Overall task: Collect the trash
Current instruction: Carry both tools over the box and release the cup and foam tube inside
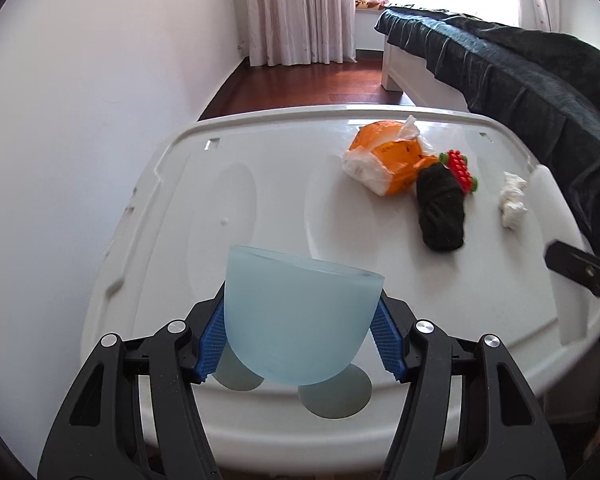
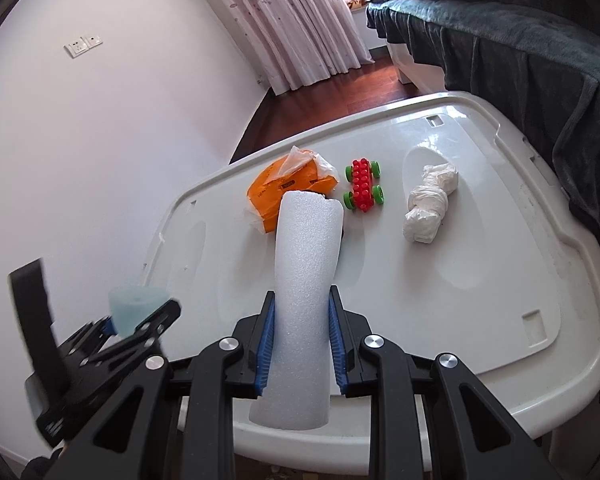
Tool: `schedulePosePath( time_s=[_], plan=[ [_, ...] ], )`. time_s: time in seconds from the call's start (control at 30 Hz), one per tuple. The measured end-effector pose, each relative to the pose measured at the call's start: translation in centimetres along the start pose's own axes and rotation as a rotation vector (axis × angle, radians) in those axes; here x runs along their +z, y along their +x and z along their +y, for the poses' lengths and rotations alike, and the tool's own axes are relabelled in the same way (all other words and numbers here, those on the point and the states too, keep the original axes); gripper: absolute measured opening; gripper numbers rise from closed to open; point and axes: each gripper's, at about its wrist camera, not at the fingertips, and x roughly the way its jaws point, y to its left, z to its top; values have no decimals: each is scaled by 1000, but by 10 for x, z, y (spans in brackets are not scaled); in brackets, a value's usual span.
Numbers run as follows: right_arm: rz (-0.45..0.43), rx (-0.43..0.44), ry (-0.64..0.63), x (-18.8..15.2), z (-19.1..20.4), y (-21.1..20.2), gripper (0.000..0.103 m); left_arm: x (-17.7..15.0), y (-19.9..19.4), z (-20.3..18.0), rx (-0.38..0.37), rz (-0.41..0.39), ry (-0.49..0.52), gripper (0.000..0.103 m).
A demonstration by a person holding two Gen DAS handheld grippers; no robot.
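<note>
My left gripper (image 1: 298, 326) is shut on a pale blue frosted cup (image 1: 296, 316), held above the near edge of the white table (image 1: 204, 208). My right gripper (image 2: 300, 326) is shut on a white foam tube (image 2: 304, 280), held upright over the table's near edge. On the table lie an orange and white plastic bag (image 1: 388, 156) (image 2: 288, 188), a black cloth bundle (image 1: 440, 210) and a crumpled white tissue (image 1: 512, 200) (image 2: 430, 208). The left gripper and cup (image 2: 134, 310) also show at the left of the right wrist view.
A red toy car with green wheels (image 1: 460, 170) (image 2: 362, 186) sits between the bag and the tissue. A bed with a dark blanket (image 1: 520, 68) stands to the right. A white wall (image 1: 80, 120) is on the left, curtains (image 1: 296, 12) behind.
</note>
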Motion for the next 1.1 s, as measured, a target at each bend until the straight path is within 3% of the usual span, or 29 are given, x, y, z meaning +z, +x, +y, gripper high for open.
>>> schedulePosePath(
  time_s=[0.2, 0.33, 0.73, 1.1],
  plan=[
    [-43, -18, -85, -24, 18, -24, 26, -40, -34, 0, -6, 8, -25, 61],
    [-57, -56, -150, -64, 27, -38, 26, -75, -47, 3, -17, 27, -32, 61],
    [133, -132, -183, -182, 26, -30, 26, -174, -35, 5, -66, 216, -57, 61],
    [216, -167, -202, -201, 26, -8, 27, -192, -6, 8, -56, 298, -61, 61]
  ],
)
